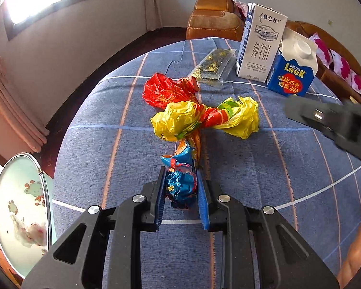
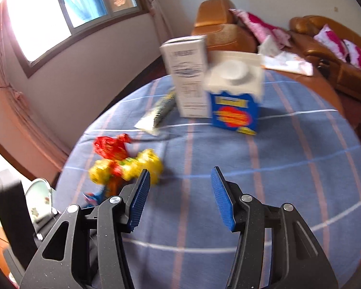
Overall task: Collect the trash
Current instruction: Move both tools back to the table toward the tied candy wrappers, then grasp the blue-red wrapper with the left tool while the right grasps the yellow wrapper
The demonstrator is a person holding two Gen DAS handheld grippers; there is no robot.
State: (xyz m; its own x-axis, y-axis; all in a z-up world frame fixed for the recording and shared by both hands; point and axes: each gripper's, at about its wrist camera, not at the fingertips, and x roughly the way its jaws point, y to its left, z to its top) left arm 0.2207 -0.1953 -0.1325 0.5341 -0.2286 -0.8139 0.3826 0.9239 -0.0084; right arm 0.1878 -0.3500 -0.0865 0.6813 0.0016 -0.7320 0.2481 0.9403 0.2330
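A crumpled red, yellow and blue plastic wrapper (image 1: 192, 118) lies on the blue checked tablecloth (image 1: 108, 149). My left gripper (image 1: 181, 180) is shut on the wrapper's blue near end. Behind it stand a white milk carton (image 1: 260, 43) and a blue Look carton (image 1: 293, 72), with a flat dark sachet (image 1: 214, 66) beside them. My right gripper (image 2: 179, 180) is open and empty above the cloth, the wrapper (image 2: 125, 166) to its left and the blue carton (image 2: 235, 101) ahead. The right gripper's body shows blurred in the left wrist view (image 1: 329, 120).
A round bin with a frog-pattern lid (image 1: 21, 212) stands below the table's left edge. A brown leather sofa (image 1: 211, 14) with pink cushions (image 2: 257, 26) is behind the table. A window (image 2: 79, 4) is at far left.
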